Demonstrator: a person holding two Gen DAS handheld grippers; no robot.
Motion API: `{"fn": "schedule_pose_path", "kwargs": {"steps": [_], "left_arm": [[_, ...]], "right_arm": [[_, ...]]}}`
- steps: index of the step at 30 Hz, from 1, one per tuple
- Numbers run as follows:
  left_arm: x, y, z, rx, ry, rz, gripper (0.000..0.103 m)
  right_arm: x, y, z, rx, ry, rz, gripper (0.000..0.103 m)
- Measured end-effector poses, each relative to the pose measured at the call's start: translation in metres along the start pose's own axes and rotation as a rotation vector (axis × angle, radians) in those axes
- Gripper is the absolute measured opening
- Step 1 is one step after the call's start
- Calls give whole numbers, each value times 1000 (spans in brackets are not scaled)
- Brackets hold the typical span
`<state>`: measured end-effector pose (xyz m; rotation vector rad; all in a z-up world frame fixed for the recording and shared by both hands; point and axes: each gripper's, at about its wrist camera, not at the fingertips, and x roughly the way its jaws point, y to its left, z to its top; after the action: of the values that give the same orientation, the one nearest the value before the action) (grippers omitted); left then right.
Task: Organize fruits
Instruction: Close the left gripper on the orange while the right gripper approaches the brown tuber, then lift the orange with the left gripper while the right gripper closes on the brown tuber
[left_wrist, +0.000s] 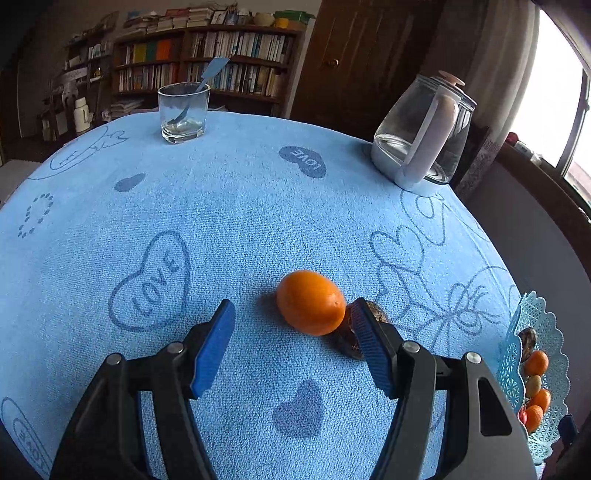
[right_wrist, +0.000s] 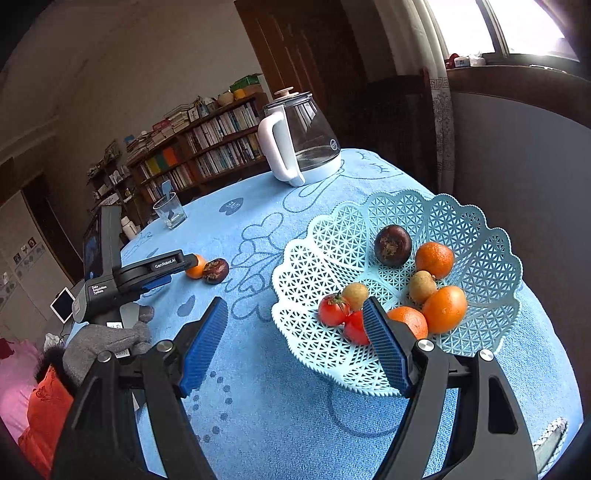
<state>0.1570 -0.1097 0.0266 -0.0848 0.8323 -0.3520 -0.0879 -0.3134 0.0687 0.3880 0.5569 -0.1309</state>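
Both claws are wide open and hold nothing. Left claw (left_wrist: 291, 321) hangs low over the blue cloth (left_wrist: 258, 206). An orange (left_wrist: 310, 302) lies on the cloth between its blue pads, close to the right pad. A dark brown fruit (left_wrist: 349, 341) touches the orange at 4 o'clock, partly hidden behind that pad. A glass (left_wrist: 183, 110) with a spoon stands far off at 11 o'clock, and a kettle (left_wrist: 421, 136) at 1 o'clock.

Right claw (right_wrist: 295, 314) hangs by the blue basket (right_wrist: 476, 229), which sits at its 2 o'clock. Oranges, red tomatoes (right_wrist: 332, 309), two small brown fruits and one dark fruit (right_wrist: 392, 245) lie in the basket. A gloved hand (right_wrist: 107, 341) holds the left claw at 9 o'clock.
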Motion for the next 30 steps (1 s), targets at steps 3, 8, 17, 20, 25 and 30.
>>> {"fn": "schedule_pose_path", "kwargs": {"steps": [3,8,17,20,25,30], "left_arm": [[9,-1,2,29,12,-3,63],[19,0,7,29,27,-60,44],[15,11,6,-19,21,-130,44],[9,17,7,-44,9,-135,44],[-6,30,13,-90,-34,-130,44],[-17,42,14,-110,-78,-88,44]], "right_arm": [[-2,0,0,4,-6,-1,77],[-2,4,-1,-12,-11,-8,77],[3,14,-6,-52,3,-3,77],[4,19,-8,-64,4,-1,77],[6,34,-6,-99,-5,5,77],[18,57,4,-161,-12,9,77]]}}
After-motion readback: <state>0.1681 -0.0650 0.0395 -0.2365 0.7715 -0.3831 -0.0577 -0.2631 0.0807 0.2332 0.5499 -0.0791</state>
